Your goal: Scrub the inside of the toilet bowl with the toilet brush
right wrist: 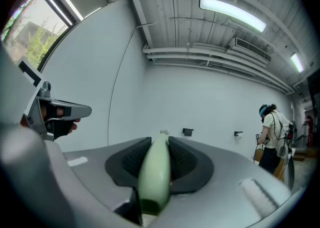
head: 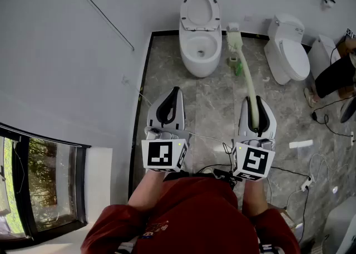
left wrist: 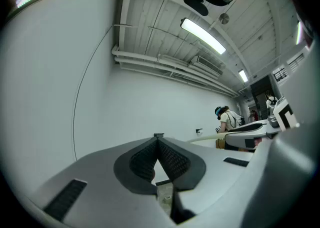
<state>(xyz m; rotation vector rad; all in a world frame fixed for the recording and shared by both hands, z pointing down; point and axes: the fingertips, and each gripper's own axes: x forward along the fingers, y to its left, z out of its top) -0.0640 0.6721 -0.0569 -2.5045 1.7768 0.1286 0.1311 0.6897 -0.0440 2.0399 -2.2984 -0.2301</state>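
Grey marble floor (head: 214, 108), white walls | my right tool (head: 258, 101) clamps the toilet brush (head: 247, 83) handle; its head hangs right of the toilet bowl (head: 200, 52) at upper centre, not inside | my left tool (head: 174, 92) is closed, empty | risk: I judge the long handle may pivot in my grip and the head miss the bowl

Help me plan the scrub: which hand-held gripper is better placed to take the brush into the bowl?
Right: the right hand-held gripper is shut on the toilet brush; the left hand-held gripper is shut, empty.

White walls (head: 83, 52) are enclosing a marble floor (head: 211, 108); a window (head: 39, 186) is showing near left, a light (right wrist: 232, 14) glowing overhead.
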